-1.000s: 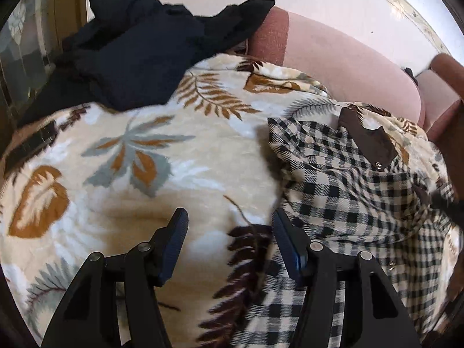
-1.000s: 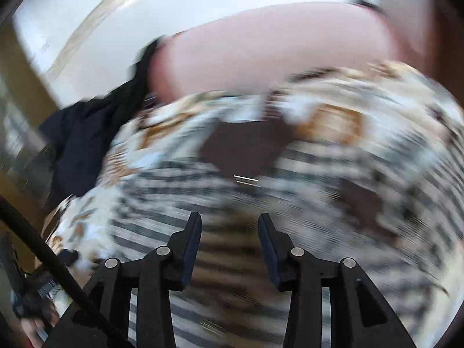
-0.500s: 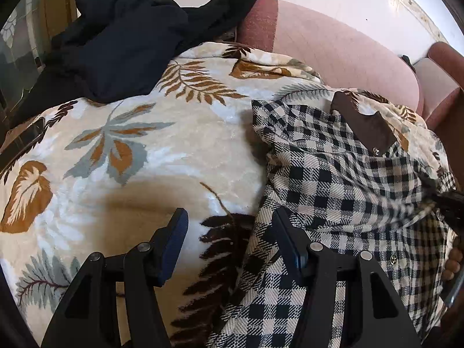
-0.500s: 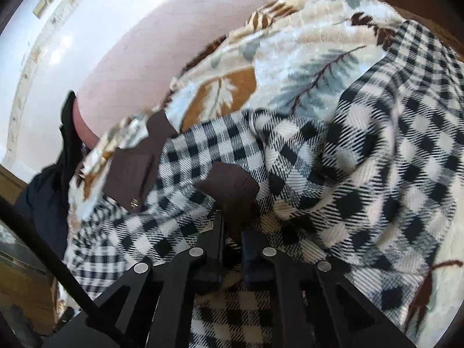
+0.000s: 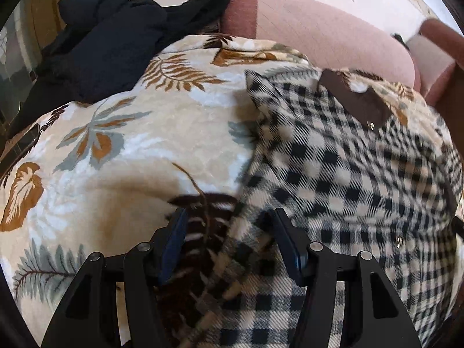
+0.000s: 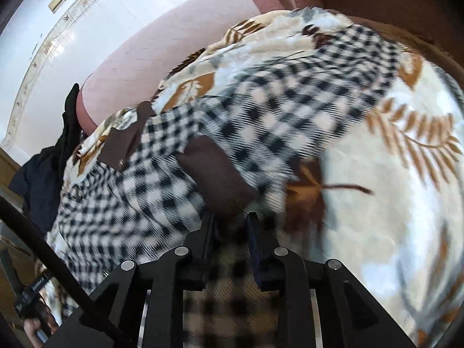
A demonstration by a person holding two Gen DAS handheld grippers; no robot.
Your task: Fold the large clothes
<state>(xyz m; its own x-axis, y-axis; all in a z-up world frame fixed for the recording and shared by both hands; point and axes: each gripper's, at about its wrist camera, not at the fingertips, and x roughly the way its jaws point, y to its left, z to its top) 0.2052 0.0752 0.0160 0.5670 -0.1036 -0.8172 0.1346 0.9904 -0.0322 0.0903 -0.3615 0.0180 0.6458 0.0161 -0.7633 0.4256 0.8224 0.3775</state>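
Setting: a pink sofa is seen against a white wall, covered by a cream leaf-print blanket.
Far left: a dark garment is piled on the blanket's upper left corner and over the sofa back.
Left gripper: the fingers are held wide apart; nothing is gripped. It is placed over the left edge of the shirt, where the checks meet the blanket.
Checked shirt: a black-and-cream plaid shirt is spread on the right part of the blanket, with its brown collar turned toward the sofa back. A small metal button is visible on the collar.
Right gripper: the fingers are drawn close together, and a fold of the shirt with a brown cuff or patch is caught between them.
Right side: bare blanket is shown beyond the shirt's edge.
Image quality: the shirt is blurred in both views.
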